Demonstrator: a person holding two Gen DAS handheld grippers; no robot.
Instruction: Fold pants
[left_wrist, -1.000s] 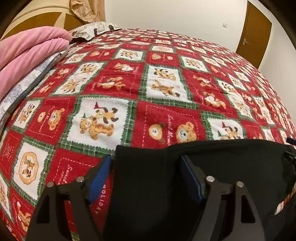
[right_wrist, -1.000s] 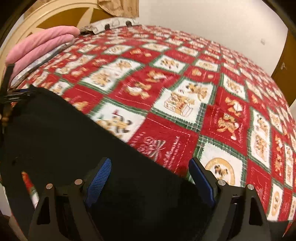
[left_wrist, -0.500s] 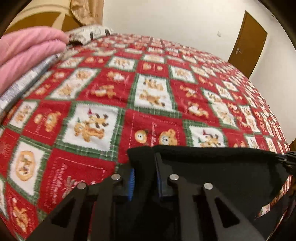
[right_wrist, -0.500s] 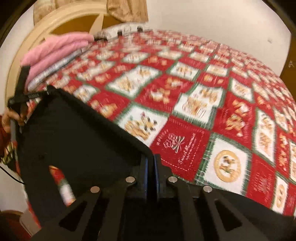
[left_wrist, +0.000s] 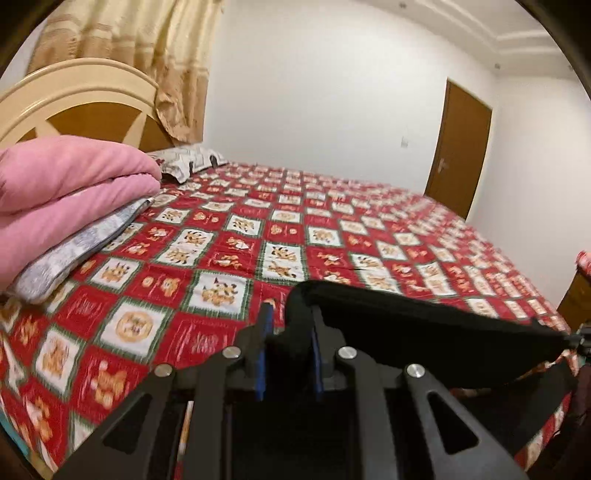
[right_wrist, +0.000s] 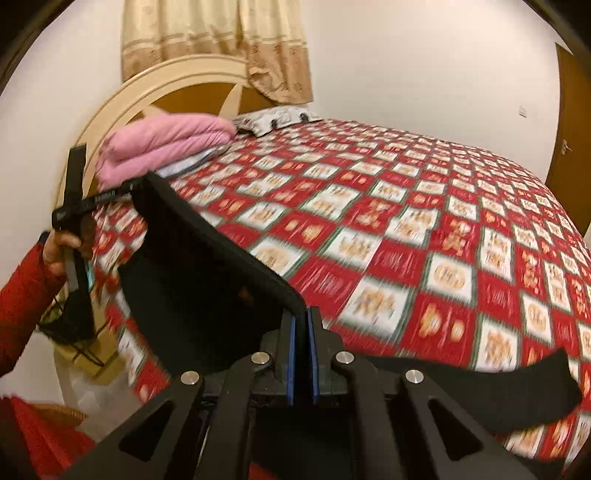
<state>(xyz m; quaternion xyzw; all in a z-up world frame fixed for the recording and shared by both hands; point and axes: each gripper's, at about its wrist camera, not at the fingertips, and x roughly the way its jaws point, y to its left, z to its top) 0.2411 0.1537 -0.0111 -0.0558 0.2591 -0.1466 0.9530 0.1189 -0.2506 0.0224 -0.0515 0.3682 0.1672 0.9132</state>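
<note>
The left gripper (left_wrist: 288, 332) is clamped on one corner of the black pants (left_wrist: 424, 328) — the cloth is stretched taut above the red patchwork bedspread (left_wrist: 258, 229). The right gripper (right_wrist: 300, 332) pinches the other corner.

White walls (left_wrist: 332, 92), perhaps wooden door (left_wrist: 461, 144)

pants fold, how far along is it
Early stage. Done: both grippers are clamped on the black pants, the left gripper and the right gripper each pinching an edge. In hand: the fabric is held above the red patchwork bedspread, stretched between the two grippers. Left: no fold shows yet; laying the pants on the bed and folding them remains.
</note>
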